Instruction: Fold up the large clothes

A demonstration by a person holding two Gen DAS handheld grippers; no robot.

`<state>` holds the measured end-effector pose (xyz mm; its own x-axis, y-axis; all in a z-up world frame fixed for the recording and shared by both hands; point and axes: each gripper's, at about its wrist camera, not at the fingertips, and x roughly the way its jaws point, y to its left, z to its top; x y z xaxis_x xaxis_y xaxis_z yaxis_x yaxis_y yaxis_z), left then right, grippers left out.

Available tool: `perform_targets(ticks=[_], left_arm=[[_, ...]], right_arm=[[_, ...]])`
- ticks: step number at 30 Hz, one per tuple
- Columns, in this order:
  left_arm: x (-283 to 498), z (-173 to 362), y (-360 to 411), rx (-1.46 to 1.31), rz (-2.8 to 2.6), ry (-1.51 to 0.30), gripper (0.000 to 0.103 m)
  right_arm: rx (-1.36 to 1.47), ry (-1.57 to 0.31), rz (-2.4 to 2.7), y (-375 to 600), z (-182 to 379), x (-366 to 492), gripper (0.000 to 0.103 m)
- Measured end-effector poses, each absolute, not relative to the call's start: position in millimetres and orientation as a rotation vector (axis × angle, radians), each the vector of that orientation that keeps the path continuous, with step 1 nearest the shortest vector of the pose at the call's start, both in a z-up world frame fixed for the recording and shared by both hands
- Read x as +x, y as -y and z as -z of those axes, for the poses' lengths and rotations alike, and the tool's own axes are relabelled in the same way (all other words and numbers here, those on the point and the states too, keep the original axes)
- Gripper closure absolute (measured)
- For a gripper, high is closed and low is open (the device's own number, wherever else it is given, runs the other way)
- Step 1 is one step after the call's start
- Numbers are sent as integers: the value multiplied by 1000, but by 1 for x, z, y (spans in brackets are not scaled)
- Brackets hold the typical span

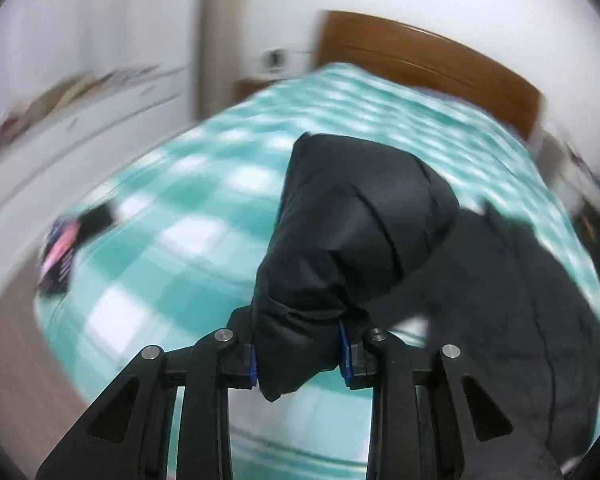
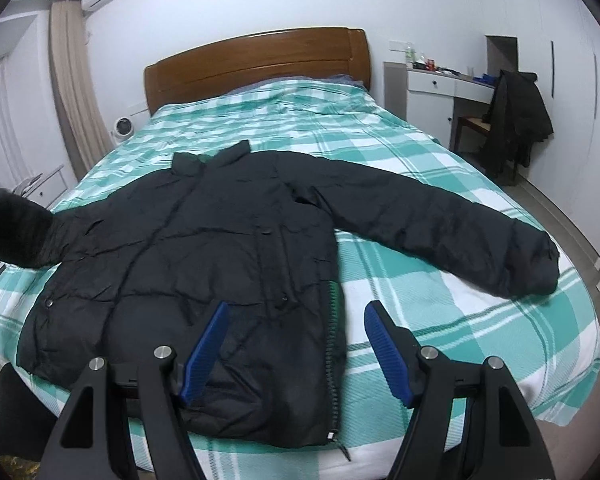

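black jacket [image 2: 204,264] flat on the bed [image 2: 460,320]; your left gripper [image 1: 298,354] pinches its sleeve [image 1: 352,232], right gripper [image 2: 296,344] spread wide.

Left gripper [image 1: 299,354] clamped on the cuff end of a black puffy quilted jacket sleeve [image 1: 352,232], blue pads [image 1: 345,350] pressed into the fabric on both sides. Sleeve is lifted off the teal-and-white checked bedspread [image 1: 172,216], bulging up ahead of the fingers. Rest of the black jacket body [image 1: 520,300] lies flat to the right. Brown wooden headboard [image 1: 428,60] at the far end. Small dark and pink item [image 1: 66,248] at the bed's left edge, too blurred to identify. Whole frame motion-blurred
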<state>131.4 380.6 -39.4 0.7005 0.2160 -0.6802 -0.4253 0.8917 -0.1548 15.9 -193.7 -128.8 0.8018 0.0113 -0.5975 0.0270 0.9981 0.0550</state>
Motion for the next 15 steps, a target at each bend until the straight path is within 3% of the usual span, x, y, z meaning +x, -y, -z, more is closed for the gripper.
perform_targets(ticks=[5,10,15], left_arm=[[84,78,-472,-412,-701,-744,36],[51,114,-471,-512,-739,-771,35],[52,109,-395,-431,-595,-758,17]], right_arm=[[72,-648,-8,187,132,12,31],[67,-659,-4,187,133,11,31],[44,-669,-8,182,130,15,31]])
